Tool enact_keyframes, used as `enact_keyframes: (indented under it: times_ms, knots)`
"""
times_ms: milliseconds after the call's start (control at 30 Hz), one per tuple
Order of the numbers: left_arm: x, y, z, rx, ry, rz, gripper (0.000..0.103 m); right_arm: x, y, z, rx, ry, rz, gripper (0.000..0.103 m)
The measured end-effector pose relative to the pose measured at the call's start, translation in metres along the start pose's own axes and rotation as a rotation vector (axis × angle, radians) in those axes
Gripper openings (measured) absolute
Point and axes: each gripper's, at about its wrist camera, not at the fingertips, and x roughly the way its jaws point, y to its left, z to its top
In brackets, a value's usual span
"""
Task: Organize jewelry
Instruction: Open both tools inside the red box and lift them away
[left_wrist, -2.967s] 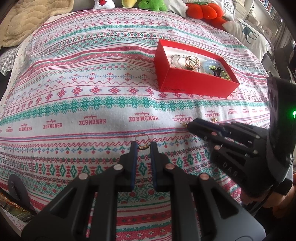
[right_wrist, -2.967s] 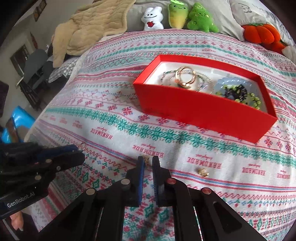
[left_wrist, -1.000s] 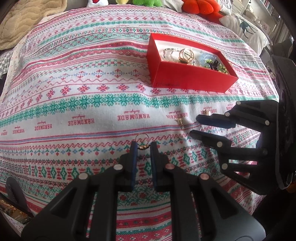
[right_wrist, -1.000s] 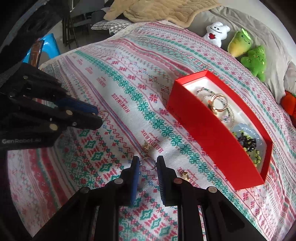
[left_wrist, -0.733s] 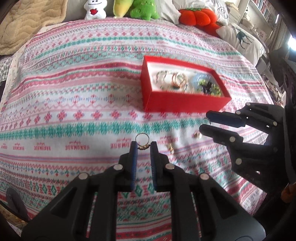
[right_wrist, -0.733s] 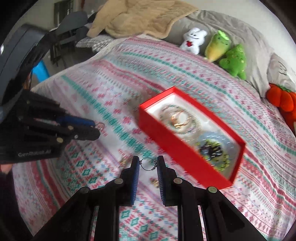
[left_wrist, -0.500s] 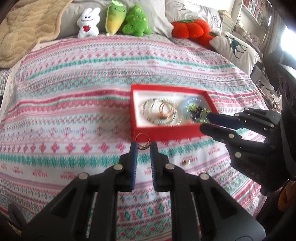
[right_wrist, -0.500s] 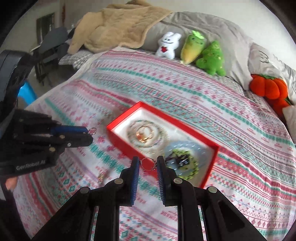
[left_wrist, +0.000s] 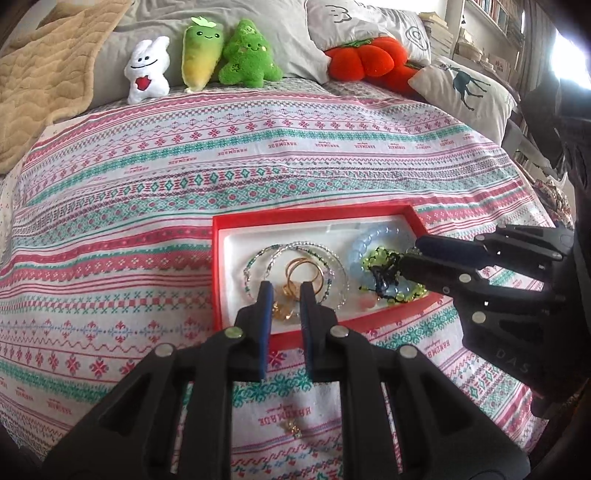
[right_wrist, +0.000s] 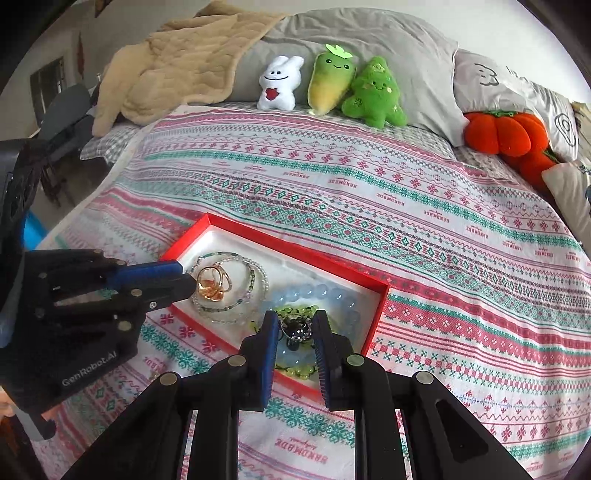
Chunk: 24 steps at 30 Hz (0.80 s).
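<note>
The left gripper (left_wrist: 286, 291) pinched a small gold ring (left_wrist: 282, 312) above the red box (left_wrist: 258, 221). Beside it, the right gripper (right_wrist: 294, 325) (jaws nearly closed) held a thin ring (right_wrist: 286, 328) over the beaded bracelets (right_wrist: 314, 295) inside.

Matt red cardboard box (left_wrist: 255, 334); shiny gold metal rings (left_wrist: 301, 271); translucent glassy blue bead bracelet (left_wrist: 360, 251); woven cloth bedspread (left_wrist: 258, 162); plush toys (left_wrist: 243, 61).

home bedroom | bed w/ patterned cover (right_wrist: 369, 192) | pillows (right_wrist: 369, 44) | plush toys (right_wrist: 279, 83)
</note>
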Motion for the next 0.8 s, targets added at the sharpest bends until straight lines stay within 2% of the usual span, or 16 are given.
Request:
enact_keyframes:
  times_ms: [33,167,233,267,300,333,533,600,733,800]
  knots:
    - [0.001,-0.001,0.0,0.002,0.002,0.003,0.017,0.001,0.0,0.0,-0.001,0.001,0.004,0.02]
    - [0.002,-0.002,0.0,0.005,0.006,0.02,0.041,0.001,0.0,0.001,-0.001,0.002,0.018,0.022]
    - [-0.001,-0.002,0.0,0.01,0.003,0.031,0.045,0.001,-0.001,0.002,0.001,0.013,0.019,0.028]
    - [-0.003,-0.002,0.0,0.011,0.003,0.034,0.047,-0.001,0.0,0.002,0.0,0.011,0.018,0.04]
    - [-0.005,-0.001,0.0,0.011,0.001,0.037,0.05,-0.003,0.0,0.002,0.0,0.004,0.015,0.056]
    - [-0.008,0.0,-0.001,0.008,-0.001,0.042,0.051,-0.007,0.0,0.001,0.002,-0.011,0.011,0.059]
    - [-0.026,0.006,-0.008,-0.018,0.0,0.057,0.064,-0.026,0.003,0.001,-0.003,-0.042,0.013,0.059]
    - [-0.031,0.009,-0.011,-0.031,0.005,0.056,0.076,-0.028,0.004,-0.001,-0.001,-0.028,0.007,0.059]
    - [-0.035,0.016,-0.022,-0.059,0.042,0.053,0.08,-0.034,0.003,-0.009,0.012,0.018,-0.025,0.063]
    - [-0.035,0.02,-0.027,-0.079,0.072,0.048,0.081,-0.038,0.003,-0.016,0.013,0.033,-0.038,0.069]
